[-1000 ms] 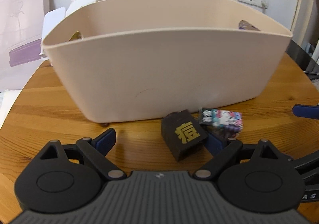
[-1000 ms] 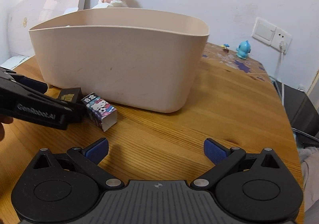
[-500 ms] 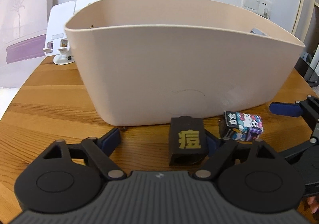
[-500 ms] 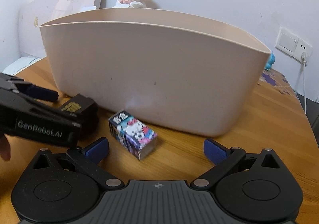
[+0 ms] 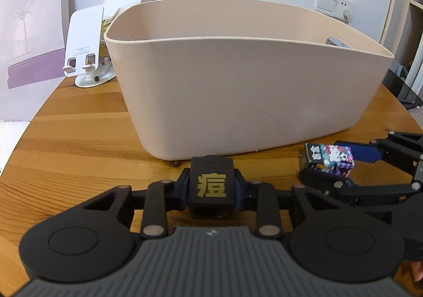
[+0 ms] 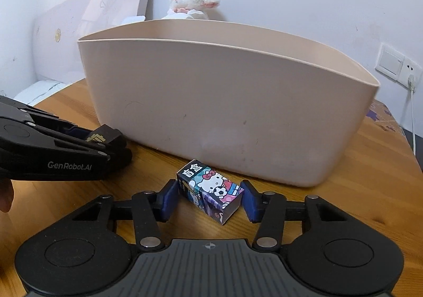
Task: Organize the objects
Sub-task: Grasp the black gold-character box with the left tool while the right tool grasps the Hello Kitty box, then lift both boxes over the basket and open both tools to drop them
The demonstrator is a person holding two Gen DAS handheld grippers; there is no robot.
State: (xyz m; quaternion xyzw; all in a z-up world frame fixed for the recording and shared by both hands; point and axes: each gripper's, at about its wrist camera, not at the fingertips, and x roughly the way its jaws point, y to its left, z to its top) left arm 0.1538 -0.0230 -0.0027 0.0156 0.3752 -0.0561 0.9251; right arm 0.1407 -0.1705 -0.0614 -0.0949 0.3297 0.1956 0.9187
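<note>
Smooth matt plastic tub [image 5: 238, 91] on glossy grained wood table [image 5: 79, 154].

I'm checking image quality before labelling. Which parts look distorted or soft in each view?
Left wrist view: fisheye bends the beige tub rim and table edge; black cube print is sharp; the Hello Kitty box is slightly soft. Right wrist view: dark corner vignette, same curvature, Hello Kitty box crisp.

My left gripper [image 5: 211, 187] is matte black with silver pivot screws and a ribbed grey base; white "GenRobot.AI" lettering runs along its side. My right gripper [image 6: 210, 200] matches, wearing blue finger pads [image 6: 169, 200].
</note>
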